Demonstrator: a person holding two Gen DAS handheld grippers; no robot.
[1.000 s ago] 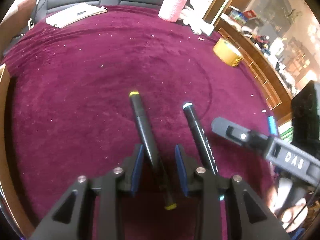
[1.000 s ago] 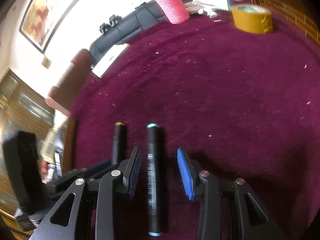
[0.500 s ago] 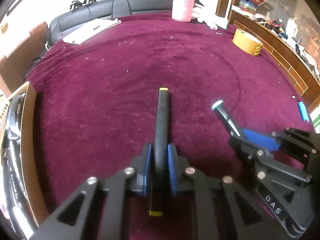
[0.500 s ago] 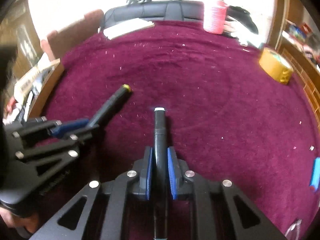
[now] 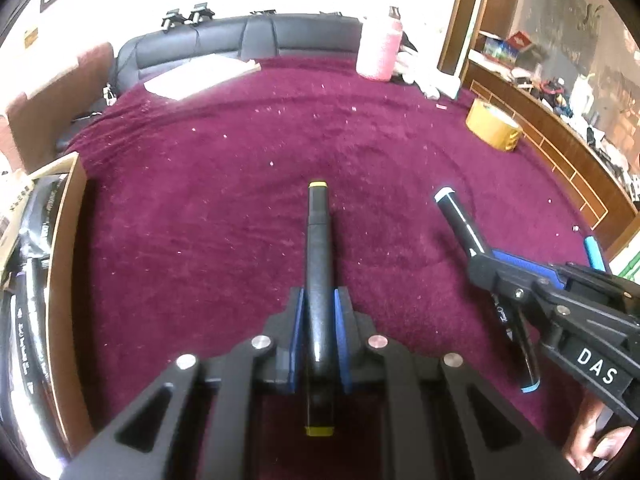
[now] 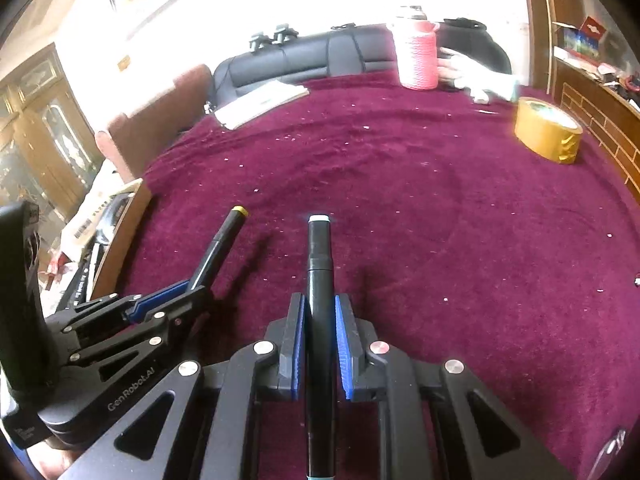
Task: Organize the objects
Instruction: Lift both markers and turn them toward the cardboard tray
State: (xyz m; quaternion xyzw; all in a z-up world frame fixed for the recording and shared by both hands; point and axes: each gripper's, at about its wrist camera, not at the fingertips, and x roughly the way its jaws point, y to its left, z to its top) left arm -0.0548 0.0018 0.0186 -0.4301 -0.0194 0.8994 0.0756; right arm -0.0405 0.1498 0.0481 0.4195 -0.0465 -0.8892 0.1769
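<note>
Above fuzzy maroon cloth: slim cylindrical black markers clamped.

Each view is taken from low behind a gripper, along its fingers, close above the surface. The left gripper is seen from its own camera, with the right gripper at the right edge. The reverse is shown by the right camera (left gripper low at the left). The sofa, bottle and tape are shared.
</note>
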